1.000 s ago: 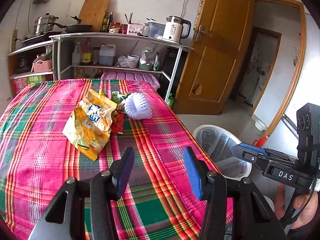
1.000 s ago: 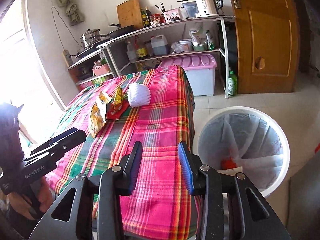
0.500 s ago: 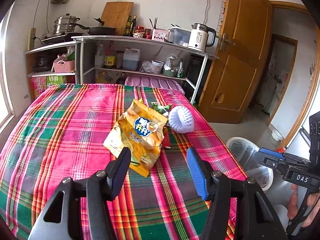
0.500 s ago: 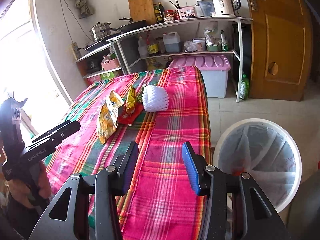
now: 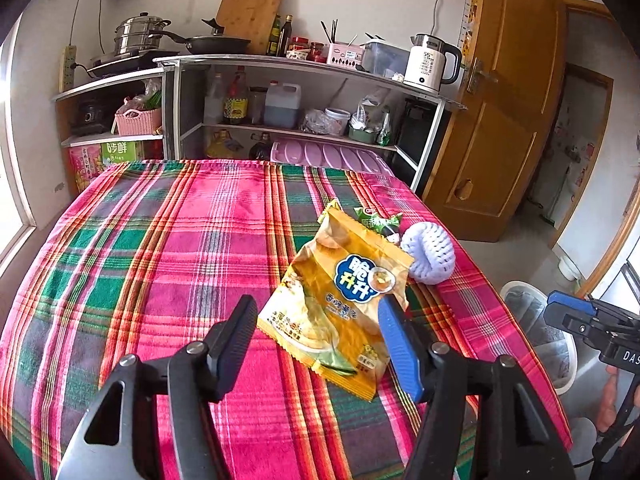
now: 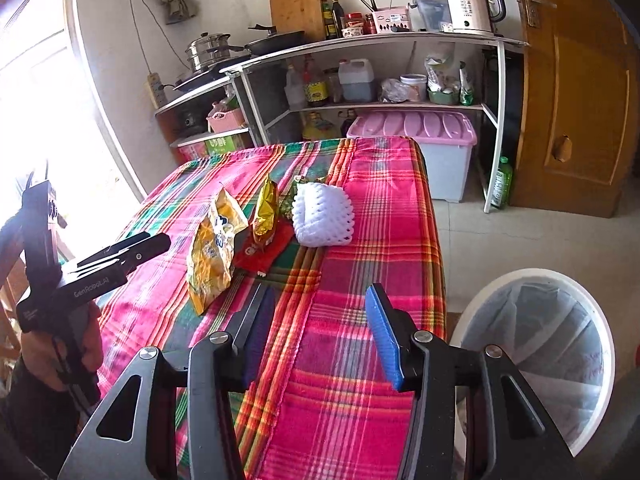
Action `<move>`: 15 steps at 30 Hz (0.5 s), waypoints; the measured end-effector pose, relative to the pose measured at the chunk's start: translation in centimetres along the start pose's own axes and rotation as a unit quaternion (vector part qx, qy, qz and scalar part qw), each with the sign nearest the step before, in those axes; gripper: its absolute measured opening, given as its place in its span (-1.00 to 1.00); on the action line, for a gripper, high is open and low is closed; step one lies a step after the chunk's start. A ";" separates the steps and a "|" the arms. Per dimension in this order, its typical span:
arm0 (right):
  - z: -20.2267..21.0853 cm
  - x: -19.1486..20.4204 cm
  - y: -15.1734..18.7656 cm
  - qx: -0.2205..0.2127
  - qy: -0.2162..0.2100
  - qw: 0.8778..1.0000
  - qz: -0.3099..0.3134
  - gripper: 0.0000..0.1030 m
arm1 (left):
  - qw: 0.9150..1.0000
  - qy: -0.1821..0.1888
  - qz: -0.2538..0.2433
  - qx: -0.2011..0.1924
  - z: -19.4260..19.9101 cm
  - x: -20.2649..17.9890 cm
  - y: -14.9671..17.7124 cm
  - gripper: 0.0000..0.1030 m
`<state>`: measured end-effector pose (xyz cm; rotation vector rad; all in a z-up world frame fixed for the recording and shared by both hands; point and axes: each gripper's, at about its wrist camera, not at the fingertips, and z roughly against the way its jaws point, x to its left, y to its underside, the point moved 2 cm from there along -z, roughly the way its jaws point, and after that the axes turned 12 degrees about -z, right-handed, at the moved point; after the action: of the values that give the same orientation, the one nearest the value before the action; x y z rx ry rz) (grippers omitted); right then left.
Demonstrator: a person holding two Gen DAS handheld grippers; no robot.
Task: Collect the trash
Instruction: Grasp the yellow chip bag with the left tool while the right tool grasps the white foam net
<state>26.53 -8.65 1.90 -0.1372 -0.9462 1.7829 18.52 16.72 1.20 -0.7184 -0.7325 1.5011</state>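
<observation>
The worktop, under a plaid cloth, is carrying a cluster of trash near its right edge. A white bin is standing on the floor just beside that edge. The left claw is hovering with its jaws spread wide, empty, just short of the yellow bag. The right claw is also gaping and empty, over the worktop's near corner. Beside the bag are lying a white foam net, a gold packet on a red wrapper, and a green wrapper.
</observation>
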 end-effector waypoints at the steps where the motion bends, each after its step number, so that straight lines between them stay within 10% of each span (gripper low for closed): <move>1: -0.4 0.0 -0.2 0.001 0.000 1.000 0.002 0.04 | 1.000 0.000 -0.005 0.002 -0.4 0.1 -0.2 0.27; 15: -7.2 0.7 -3.8 0.030 0.004 0.999 0.023 0.09 | 0.999 0.028 -0.001 0.042 -5.6 1.7 -0.5 0.28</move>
<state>32.73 -3.73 -0.23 -0.1288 -0.8903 1.8492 23.20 18.60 -1.75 -0.6929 -0.6233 1.4941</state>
